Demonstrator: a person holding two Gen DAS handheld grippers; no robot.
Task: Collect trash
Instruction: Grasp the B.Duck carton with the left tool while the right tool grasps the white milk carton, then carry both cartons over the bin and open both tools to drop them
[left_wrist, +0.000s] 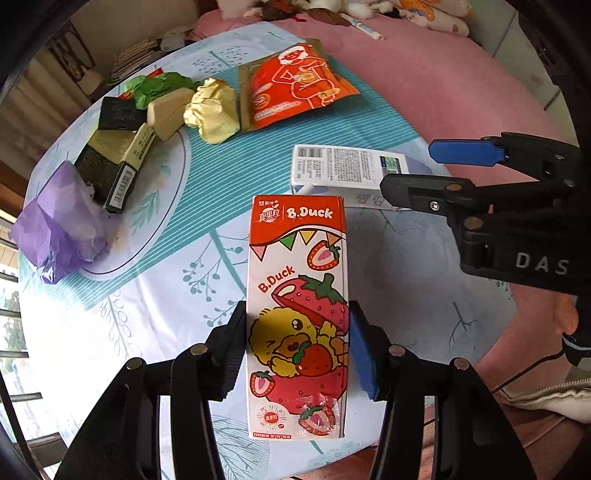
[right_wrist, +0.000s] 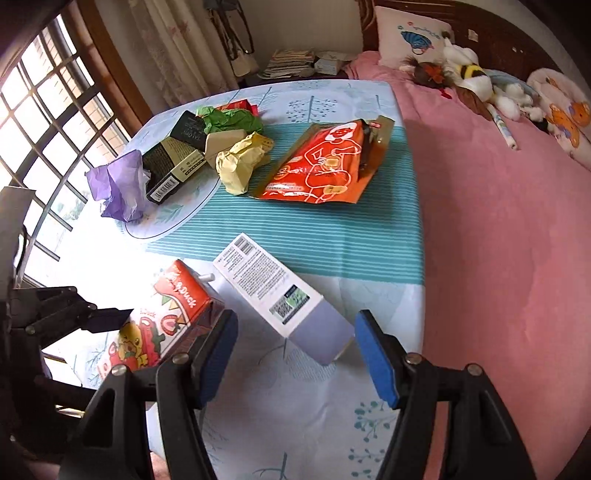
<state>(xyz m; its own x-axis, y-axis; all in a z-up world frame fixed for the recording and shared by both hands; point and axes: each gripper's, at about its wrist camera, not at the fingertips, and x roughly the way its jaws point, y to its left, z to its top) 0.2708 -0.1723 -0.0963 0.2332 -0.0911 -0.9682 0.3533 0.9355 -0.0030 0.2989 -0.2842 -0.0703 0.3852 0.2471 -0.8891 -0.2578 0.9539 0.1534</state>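
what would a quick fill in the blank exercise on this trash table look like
1. The left tongs straddle the strawberry ____ carton.
2. The white box between the right tongs lies on a patterned ____.
3. The orange snack bag lies beside a crumpled ____ paper ball.
4. The crumpled paper nearest the window is ____.

Missing words: B.Duck; tablecloth; yellow; purple

Strawberry drink carton (left_wrist: 297, 317) lying flat on cloth, white carton (right_wrist: 280, 295) just beside, tilted
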